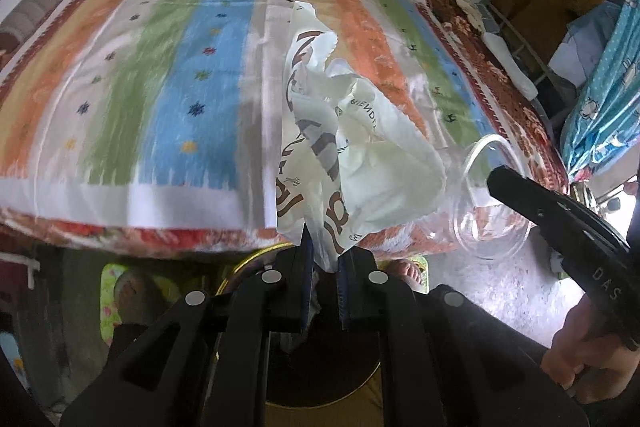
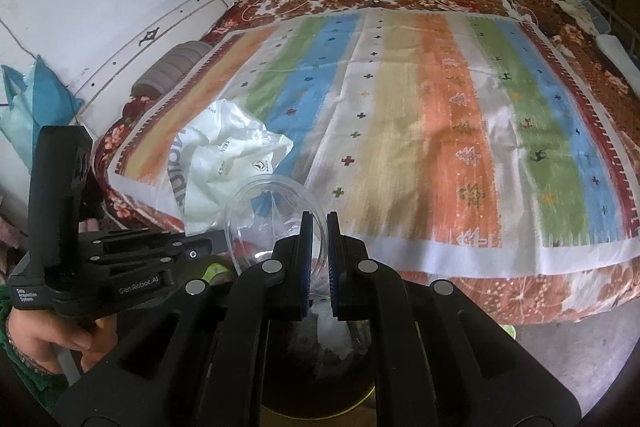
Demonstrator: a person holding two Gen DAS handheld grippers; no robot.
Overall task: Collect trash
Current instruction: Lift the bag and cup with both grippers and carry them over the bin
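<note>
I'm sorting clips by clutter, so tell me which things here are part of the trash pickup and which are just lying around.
Part of the job:
- white plastic bag, pinched in the left gripper
- clear plastic cup, gripped at its rim by the right gripper
- round bin below the grippers

Just lying about:
- striped cloth over the floral blanket
- teal bag
- grey roll

A crumpled white plastic bag (image 1: 352, 147) with brown lettering is pinched at its lower corner, rising loosely above the near edge of the bed (image 1: 160, 67). Just beside it, a clear plastic cup (image 2: 276, 223) is tilted, gripped by its rim, also over the bed's near edge. Below both sits a round bin (image 2: 340, 355) holding white waste.
</note>
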